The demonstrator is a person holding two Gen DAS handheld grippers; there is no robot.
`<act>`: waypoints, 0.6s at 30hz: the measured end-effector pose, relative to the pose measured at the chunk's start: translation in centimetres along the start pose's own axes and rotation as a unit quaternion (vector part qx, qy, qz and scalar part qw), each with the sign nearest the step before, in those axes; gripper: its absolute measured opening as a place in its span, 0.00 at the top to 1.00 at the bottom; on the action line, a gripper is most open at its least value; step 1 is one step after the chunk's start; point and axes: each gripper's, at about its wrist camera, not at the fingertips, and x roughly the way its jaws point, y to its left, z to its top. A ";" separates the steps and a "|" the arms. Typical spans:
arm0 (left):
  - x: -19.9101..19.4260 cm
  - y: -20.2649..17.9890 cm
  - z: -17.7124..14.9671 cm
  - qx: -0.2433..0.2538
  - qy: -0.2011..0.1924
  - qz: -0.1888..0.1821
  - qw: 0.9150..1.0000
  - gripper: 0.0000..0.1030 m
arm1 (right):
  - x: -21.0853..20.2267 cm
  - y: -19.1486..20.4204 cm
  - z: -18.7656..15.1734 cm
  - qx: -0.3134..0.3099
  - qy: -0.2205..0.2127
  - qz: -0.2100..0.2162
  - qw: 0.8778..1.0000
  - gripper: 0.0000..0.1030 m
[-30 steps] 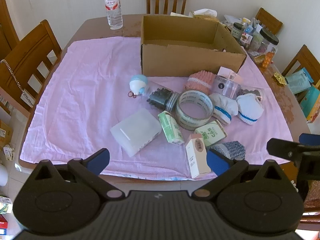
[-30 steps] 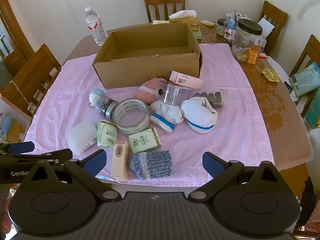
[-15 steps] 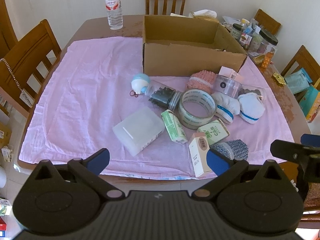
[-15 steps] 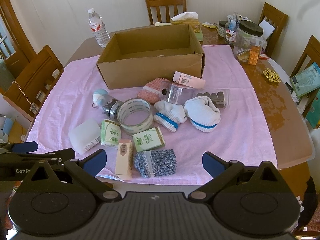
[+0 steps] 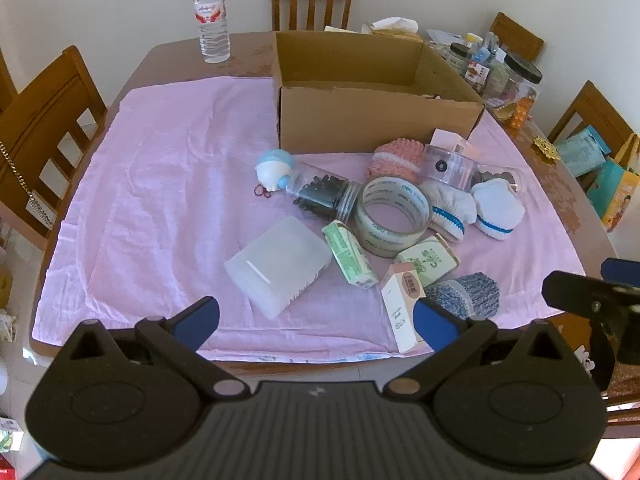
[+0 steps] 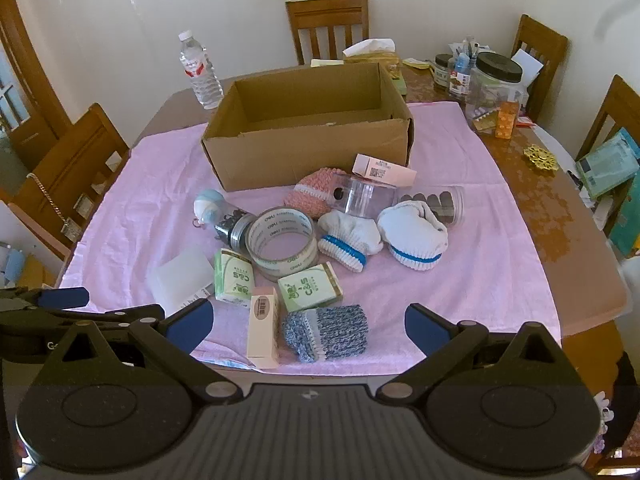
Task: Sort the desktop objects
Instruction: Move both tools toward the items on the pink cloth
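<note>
An open cardboard box (image 5: 376,124) (image 6: 316,160) stands on a pink cloth (image 5: 168,168) (image 6: 472,248). In front of it lies a pile: a tape roll (image 5: 390,216) (image 6: 282,242), white socks (image 6: 412,234), a grey knit sock (image 6: 326,332), a pink knit sock (image 6: 314,192), green tissue packs (image 6: 310,286), a pink carton (image 6: 262,326), a translucent white box (image 5: 278,266), clear jars (image 6: 362,198). My left gripper (image 5: 316,322) and right gripper (image 6: 308,326) are both open and empty, held at the table's near edge.
A water bottle (image 5: 212,20) (image 6: 200,72) stands at the far left of the table. Jars and clutter (image 6: 492,88) crowd the far right corner. Wooden chairs (image 5: 40,128) surround the table. Each gripper shows at the edge of the other's view.
Both grippers have moved slightly; the objects have shifted a little in both views. Nothing was picked up or moved on the table.
</note>
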 end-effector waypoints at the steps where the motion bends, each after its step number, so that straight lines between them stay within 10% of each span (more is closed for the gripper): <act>1: 0.1 0.2 0.0 0.002 0.000 -0.001 1.000 0.01 | 0.0 0.1 -0.1 0.000 -0.001 -0.002 1.000 0.00; 18: 2.0 2.1 -0.5 0.022 -0.007 0.000 1.000 0.01 | 1.5 1.5 -1.9 0.014 -0.008 -0.014 1.000 0.00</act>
